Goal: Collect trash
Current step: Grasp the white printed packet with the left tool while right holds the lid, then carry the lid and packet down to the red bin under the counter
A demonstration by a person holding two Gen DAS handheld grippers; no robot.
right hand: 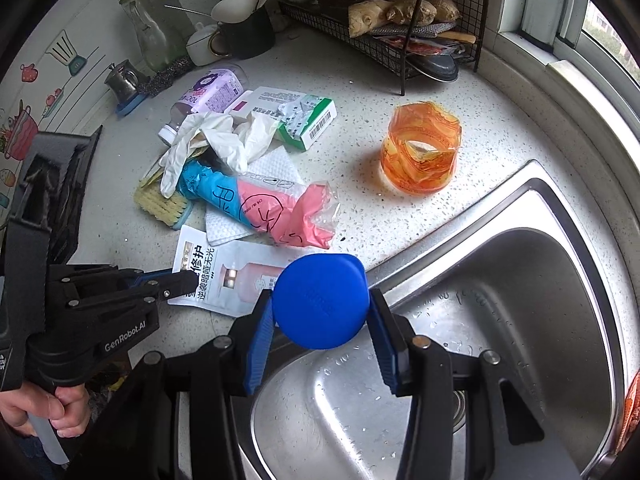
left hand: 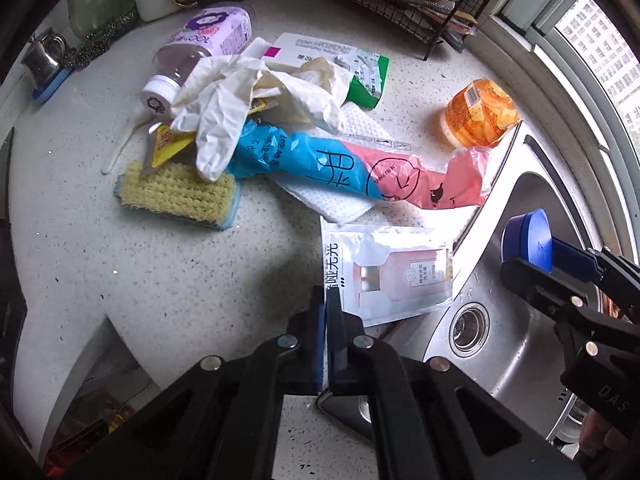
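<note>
Pinching the sachet, left claw; right claw grips blue lid.

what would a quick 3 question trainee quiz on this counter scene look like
1. True or false: the right gripper is shut on a blue lid.
2. What is the left gripper pinching? A) scrub brush B) white sachet C) orange jar
3. Fill in: the blue and pink wrapper lies on a white ____.

Key:
1. True; the lid sits clamped between both pads, over the sink.
2. B; its jaws are shut on the edge of the white sachet. The scrub brush and orange jar lie untouched.
3. Paper towel.
</note>
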